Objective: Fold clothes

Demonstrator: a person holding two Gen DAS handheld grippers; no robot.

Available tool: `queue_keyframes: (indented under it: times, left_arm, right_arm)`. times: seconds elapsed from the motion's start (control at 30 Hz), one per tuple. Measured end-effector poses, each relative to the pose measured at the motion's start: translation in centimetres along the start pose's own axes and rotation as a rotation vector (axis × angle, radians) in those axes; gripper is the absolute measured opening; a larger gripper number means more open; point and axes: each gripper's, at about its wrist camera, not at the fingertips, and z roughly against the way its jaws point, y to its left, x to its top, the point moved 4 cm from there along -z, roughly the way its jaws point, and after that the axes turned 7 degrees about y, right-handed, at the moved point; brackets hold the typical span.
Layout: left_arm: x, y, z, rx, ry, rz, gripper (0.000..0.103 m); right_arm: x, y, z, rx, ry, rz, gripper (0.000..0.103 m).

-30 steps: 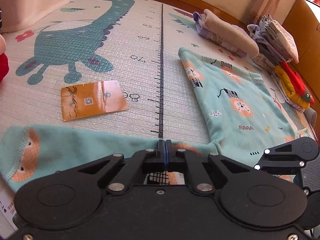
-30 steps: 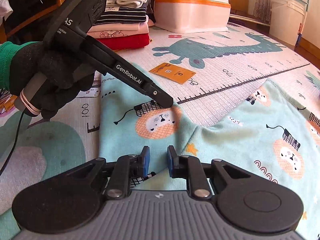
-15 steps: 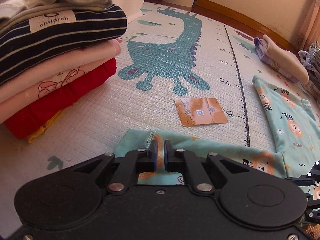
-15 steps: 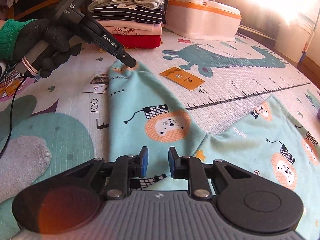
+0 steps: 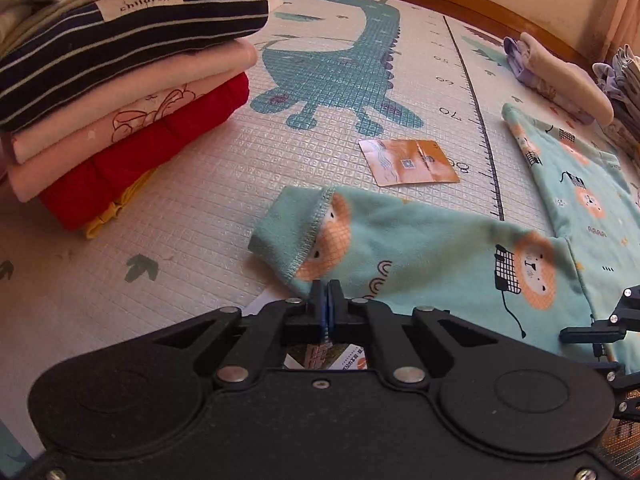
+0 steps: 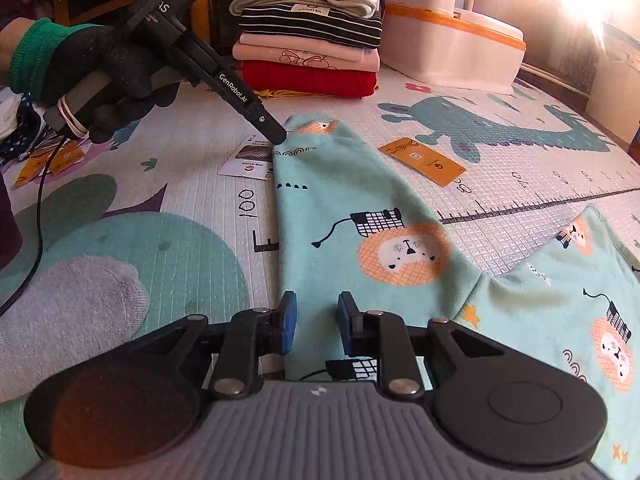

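Playmat (image 6: 168, 200) bears teal garment (image 6: 352, 216) – left gripper (image 5: 327, 300) pinching its cuff

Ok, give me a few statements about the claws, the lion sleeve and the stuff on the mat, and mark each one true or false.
1. The left claw is shut at the cuff of the lion sleeve. True.
2. The right claw is clamped on the sleeve. False: its fingers stand apart over the fabric.
3. The orange card lies on the sleeve. False: it lies on the play mat beside it.
4. The striped garment sits above the red one in the stack. True.
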Motion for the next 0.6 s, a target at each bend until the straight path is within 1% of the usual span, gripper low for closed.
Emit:
queue_keyframes:
  times: [0.1, 0.13, 0.2, 0.23, 0.27, 0.33, 0.37, 0.4, 0.5, 0.6]
  left_arm:
    - [1.1, -2.2, -0.2, -0.087, -0.032, -0.033, 0.003]
    - [1.3, -2.8, -0.5, -0.097, -0.037, -0.052, 0.003]
    - [1.5, -3.5, -1.8, -0.071, -0.035, -0.111, 0.004]
    - [1.6, -3.0, -2.4, -0.056, -0.036, -0.099, 0.005]
    - [1.8, -1.4, -2.9, -0.037, -0.04, -0.037, 0.006]
    - [2.4, 1.4, -2.9, 0.017, -0.048, 0.072, 0.005]
    - [2.8, 2.0, -2.4, 0.055, -0.061, 0.086, 0.003]
    - [3.2, 1.9, -1.9, 0.061, -0.074, 0.078, 0.003]
    - [3.8, -0.3, -1.1, -0.046, -0.091, 0.016, 0.004]
    - [3.4, -4.2, -1.6, -0.158, -0.074, -0.099, 0.004]
  right_arm:
    - [-0.1, 0.0, 0.0, 0.001, -0.004, 0.0, 0.025]
    - [-0.1, 0.0, 0.0, 0.004, -0.004, -0.002, 0.025]
    - [-0.1, -0.1, 0.0, 0.009, -0.003, -0.001, 0.025]
    - [-0.1, -0.1, 0.0, 0.01, -0.002, 0.003, 0.025]
    - [-0.1, -0.2, 0.0, 0.012, -0.001, 0.003, 0.025]
    - [-0.1, -0.2, 0.0, 0.014, -0.001, 0.001, 0.025]
    - [-0.1, -0.2, 0.0, 0.013, -0.002, -0.001, 0.025]
    - [-0.1, -0.1, 0.0, 0.012, -0.003, -0.003, 0.025]
    - [-0.2, -0.2, 0.0, 0.015, -0.007, -0.008, 0.025]
    - [-0.2, -0.2, 0.0, 0.014, -0.004, -0.005, 0.025]
